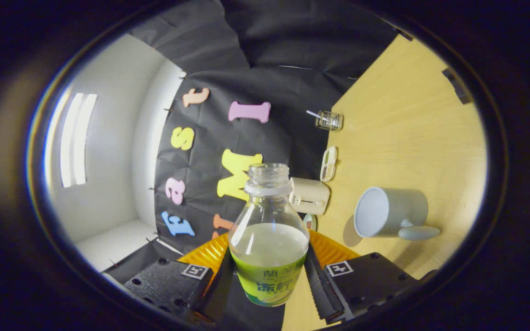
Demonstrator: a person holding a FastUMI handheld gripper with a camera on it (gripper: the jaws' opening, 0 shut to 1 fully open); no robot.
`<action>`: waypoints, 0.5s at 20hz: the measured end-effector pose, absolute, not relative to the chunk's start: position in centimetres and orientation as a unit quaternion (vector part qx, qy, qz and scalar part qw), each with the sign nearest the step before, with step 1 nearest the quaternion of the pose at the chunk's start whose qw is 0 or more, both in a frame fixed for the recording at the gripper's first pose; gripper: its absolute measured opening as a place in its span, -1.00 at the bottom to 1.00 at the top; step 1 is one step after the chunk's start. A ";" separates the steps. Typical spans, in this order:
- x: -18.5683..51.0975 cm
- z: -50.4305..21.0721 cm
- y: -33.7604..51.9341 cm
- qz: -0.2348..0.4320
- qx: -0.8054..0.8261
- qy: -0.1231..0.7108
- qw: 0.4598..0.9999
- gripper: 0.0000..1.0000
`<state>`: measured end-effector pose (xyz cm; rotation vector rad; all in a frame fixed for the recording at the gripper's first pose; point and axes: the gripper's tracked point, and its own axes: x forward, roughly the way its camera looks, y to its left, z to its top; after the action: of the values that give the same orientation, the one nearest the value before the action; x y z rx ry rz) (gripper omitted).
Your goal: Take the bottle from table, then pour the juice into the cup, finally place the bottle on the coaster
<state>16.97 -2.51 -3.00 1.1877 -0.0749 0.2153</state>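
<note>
An uncapped clear bottle (268, 234) with a green label and pale juice sits between my two black fingers (316, 280), and my gripper (268, 287) is shut on it at the label. The view is rolled, so the wooden table (407, 115) stands on the right side. A pale blue cup (391, 211) with a handle rests on the table just right of the bottle, its mouth facing the bottle's side. The bottle's neck points past the cup's rim, apart from it. An orange ribbed coaster (329, 248) shows behind the bottle, partly hidden by it and by my fingers.
Beyond the bottle, a cream box-shaped appliance (310, 195) stands by the booth wall. Farther along the table edge lie a small oval container (328, 163) and a glass jar (328, 120) with a straw. A dark clip (457, 85) sits at the table's far edge.
</note>
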 end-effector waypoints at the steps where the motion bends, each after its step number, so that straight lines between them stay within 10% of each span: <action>1: 16.5 -2.4 -2.2 0.103 0.523 -0.042 0.845 0.56; 10: 16.1 0.3 1.0 0.046 0.227 -0.037 0.972 0.57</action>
<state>16.07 0.97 0.28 0.4574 -0.0756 0.0924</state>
